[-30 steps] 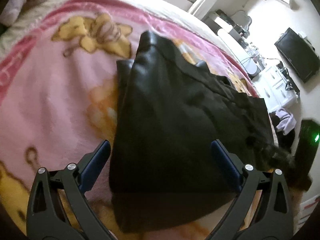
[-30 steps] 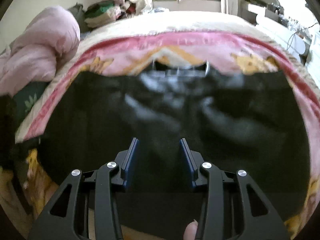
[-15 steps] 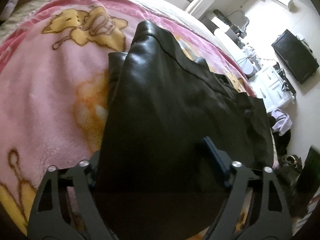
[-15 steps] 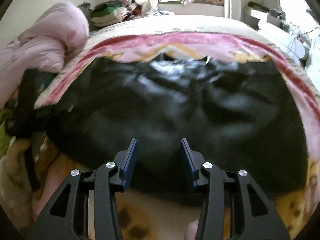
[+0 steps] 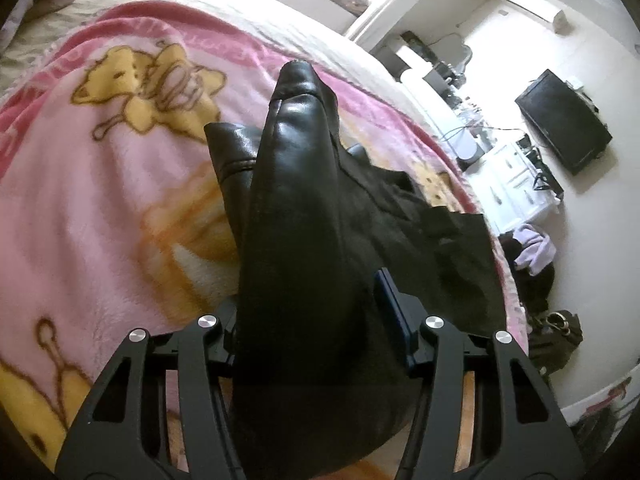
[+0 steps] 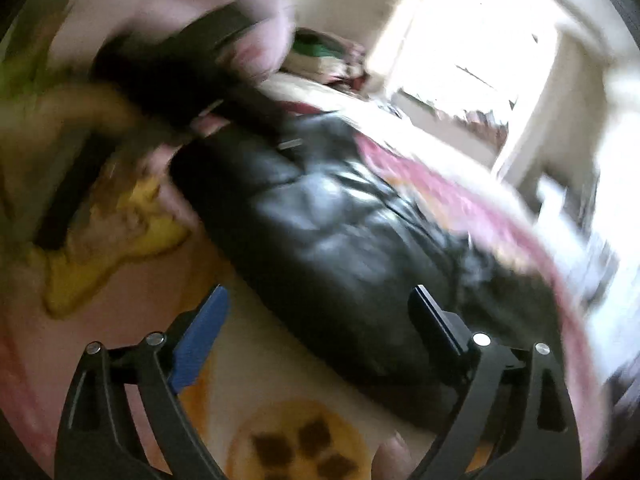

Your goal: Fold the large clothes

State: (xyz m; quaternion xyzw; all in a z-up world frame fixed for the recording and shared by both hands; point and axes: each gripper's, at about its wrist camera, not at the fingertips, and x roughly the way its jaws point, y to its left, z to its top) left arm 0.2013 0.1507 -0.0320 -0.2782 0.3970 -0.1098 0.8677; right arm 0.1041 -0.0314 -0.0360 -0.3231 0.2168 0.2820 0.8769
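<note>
On the bed, a pink blanket (image 5: 100,208) carries one black leather garment (image 5: 296,240). A raised fold of it fills the left gripper (image 5: 310,316), whose jaws are closing on it — the left finger is hidden behind the leather, only the blue pad of the other shows. The right-wrist view is badly smeared; the right gripper (image 6: 320,312) hovers with jaws opening wide, nothing between them, the garment (image 6: 340,240) lying beyond. Two grippers, one garment. A television (image 5: 564,122) and white drawers (image 5: 516,184) stand past the bed.
</note>
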